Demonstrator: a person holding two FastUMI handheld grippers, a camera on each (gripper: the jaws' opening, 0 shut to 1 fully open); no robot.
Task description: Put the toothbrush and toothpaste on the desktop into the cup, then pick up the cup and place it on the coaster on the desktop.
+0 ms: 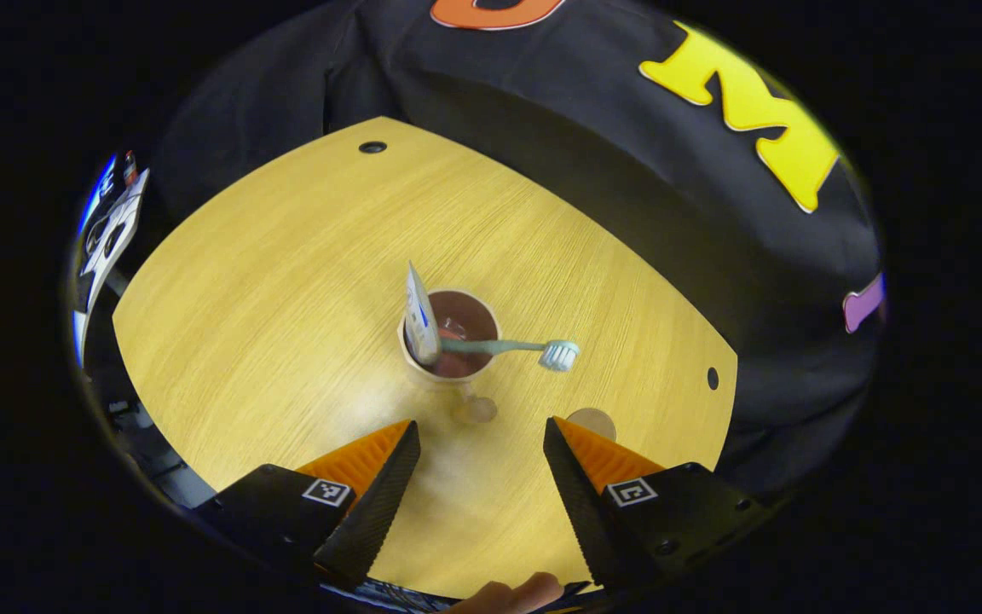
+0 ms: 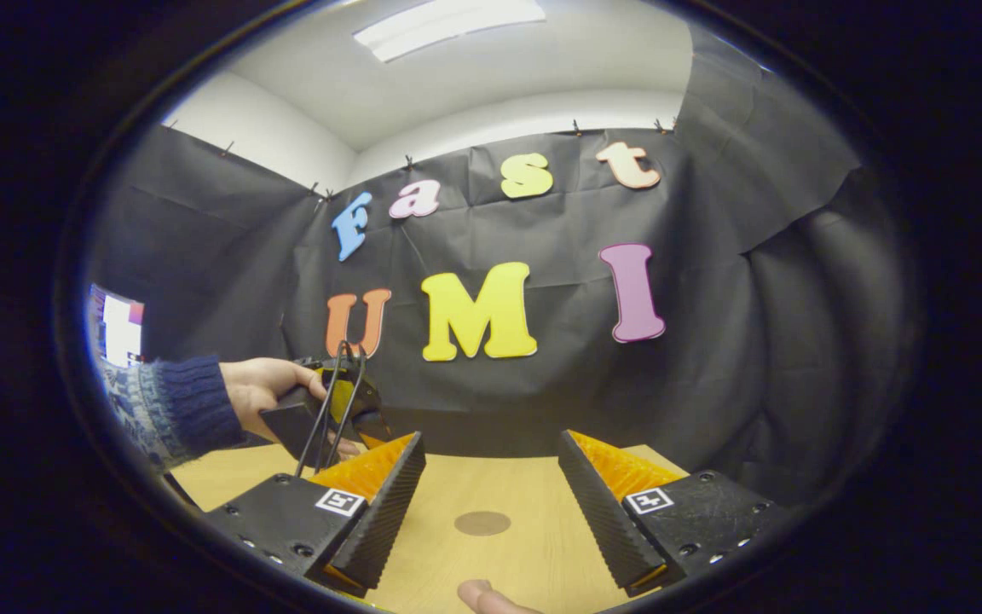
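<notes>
In the left gripper view a tan cup (image 1: 433, 373) stands upright mid-table. A white toothpaste tube (image 1: 421, 314) leans in it at the left, and a pale green toothbrush (image 1: 512, 347) rests in it with its bristled head (image 1: 559, 355) hanging out to the right. My left gripper (image 1: 481, 454) hovers open above and just in front of the cup, holding nothing. A round brown coaster (image 1: 593, 421) lies right of the cup, partly behind the right finger. In the right gripper view the coaster (image 2: 482, 523) lies ahead of my open, unloaded right gripper (image 2: 491, 490).
The wooden table (image 1: 286, 298) has two small dark holes (image 1: 372, 147) near its far edges. In the right gripper view a hand in a blue knitted sleeve (image 2: 193, 405) holds the other gripper (image 2: 329, 409) at the left. A fingertip (image 2: 482, 594) shows at the bottom.
</notes>
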